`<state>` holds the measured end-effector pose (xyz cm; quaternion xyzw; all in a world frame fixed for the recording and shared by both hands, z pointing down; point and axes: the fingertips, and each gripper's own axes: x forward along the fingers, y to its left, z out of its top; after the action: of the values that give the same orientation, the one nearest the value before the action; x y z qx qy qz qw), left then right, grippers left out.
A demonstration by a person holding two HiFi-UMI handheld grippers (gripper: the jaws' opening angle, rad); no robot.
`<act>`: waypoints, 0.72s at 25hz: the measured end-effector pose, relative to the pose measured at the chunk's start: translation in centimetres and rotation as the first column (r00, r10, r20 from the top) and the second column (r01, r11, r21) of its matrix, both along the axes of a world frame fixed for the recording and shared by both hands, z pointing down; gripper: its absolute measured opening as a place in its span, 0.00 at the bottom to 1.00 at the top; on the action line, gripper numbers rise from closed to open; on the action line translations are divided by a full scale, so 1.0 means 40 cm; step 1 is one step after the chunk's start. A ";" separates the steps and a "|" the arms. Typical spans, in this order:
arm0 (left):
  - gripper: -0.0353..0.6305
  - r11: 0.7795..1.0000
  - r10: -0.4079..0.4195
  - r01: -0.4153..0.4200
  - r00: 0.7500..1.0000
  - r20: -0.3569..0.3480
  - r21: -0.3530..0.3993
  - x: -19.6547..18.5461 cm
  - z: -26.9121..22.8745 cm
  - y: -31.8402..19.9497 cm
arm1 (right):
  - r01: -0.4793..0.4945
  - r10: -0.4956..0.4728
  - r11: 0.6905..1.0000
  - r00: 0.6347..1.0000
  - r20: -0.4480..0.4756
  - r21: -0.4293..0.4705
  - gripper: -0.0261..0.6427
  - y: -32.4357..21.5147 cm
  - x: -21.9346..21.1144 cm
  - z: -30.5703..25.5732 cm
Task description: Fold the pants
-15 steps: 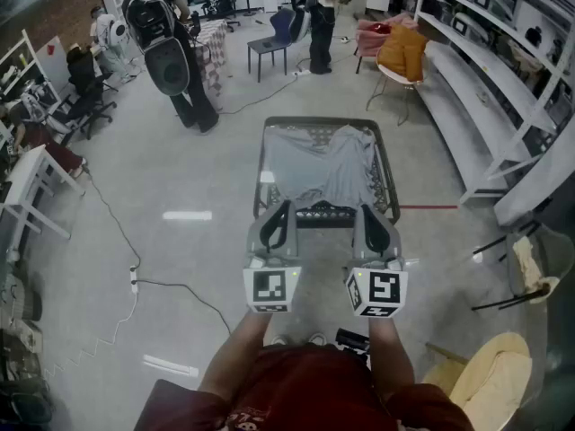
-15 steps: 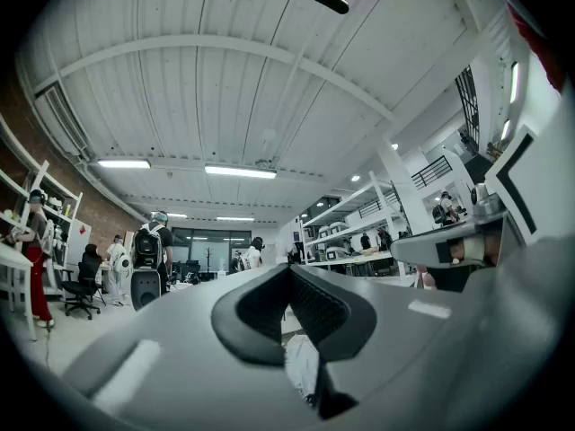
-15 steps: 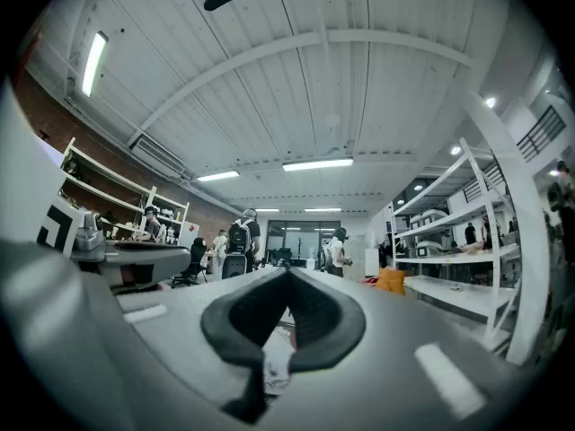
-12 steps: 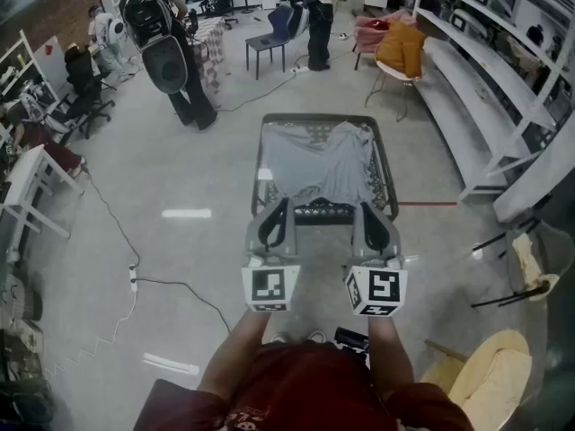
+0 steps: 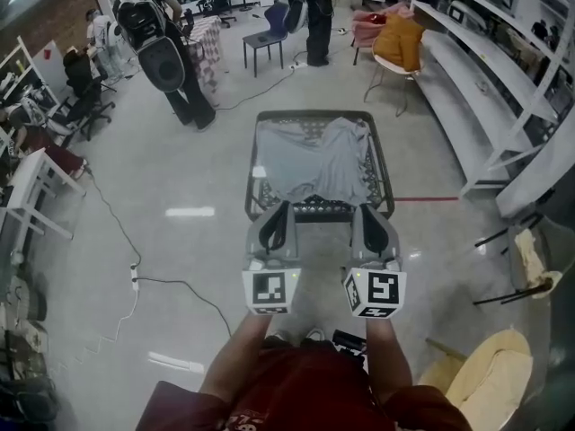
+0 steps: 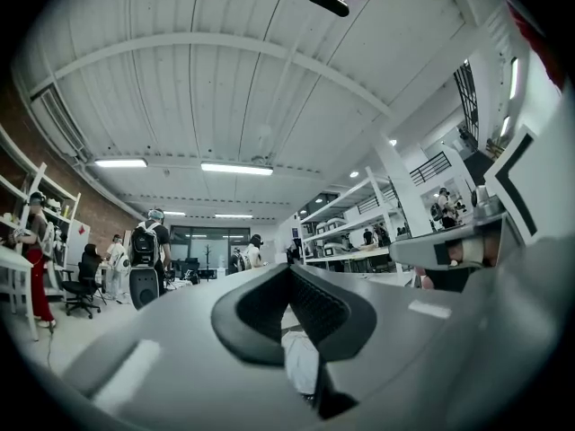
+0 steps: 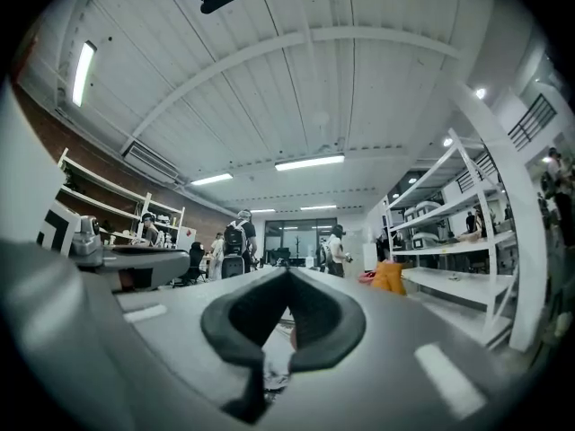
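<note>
Now we hold both grippers, left and right, closed and empty, near the pants on the table.

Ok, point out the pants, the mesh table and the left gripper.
pants (image 5: pixel 314 160), head view, middle of the grey cloth.
mesh table (image 5: pixel 253 164), head view, left rim.
left gripper (image 5: pixel 287 206), head view, shut jaw tips.

Spreads out as glossy grey floor, a cable trailing at 8 o'clock. Holds white shelving at 2 o'clock, a blue chair at 12, white desks at 9. Shows brick wall at 10 and strip lights on a ribbed white ceiling.
</note>
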<state>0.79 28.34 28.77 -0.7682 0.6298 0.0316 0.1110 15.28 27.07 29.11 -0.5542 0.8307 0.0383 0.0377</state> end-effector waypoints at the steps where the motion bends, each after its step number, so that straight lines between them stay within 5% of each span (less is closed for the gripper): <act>1: 0.06 1.000 -0.005 0.005 1.000 -0.001 -0.001 0.007 0.001 -0.001 | 0.005 -0.005 1.000 1.000 0.008 -0.002 0.04 -0.002 0.008 0.004; 11: 0.06 0.998 -0.058 0.058 0.998 -0.006 -0.032 -0.021 0.044 -0.033 | 0.079 -0.078 0.996 0.997 0.020 -0.042 0.04 -0.047 -0.026 0.048; 18: 0.06 0.996 -0.090 0.090 0.996 -0.020 -0.029 -0.184 0.048 -0.065 | 0.121 -0.120 0.992 0.993 0.016 -0.030 0.04 -0.101 -0.199 0.042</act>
<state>-6.57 25.72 30.69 -0.7402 0.6652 0.0260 0.0947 7.31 23.04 30.79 -0.5038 0.8628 0.0191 0.0372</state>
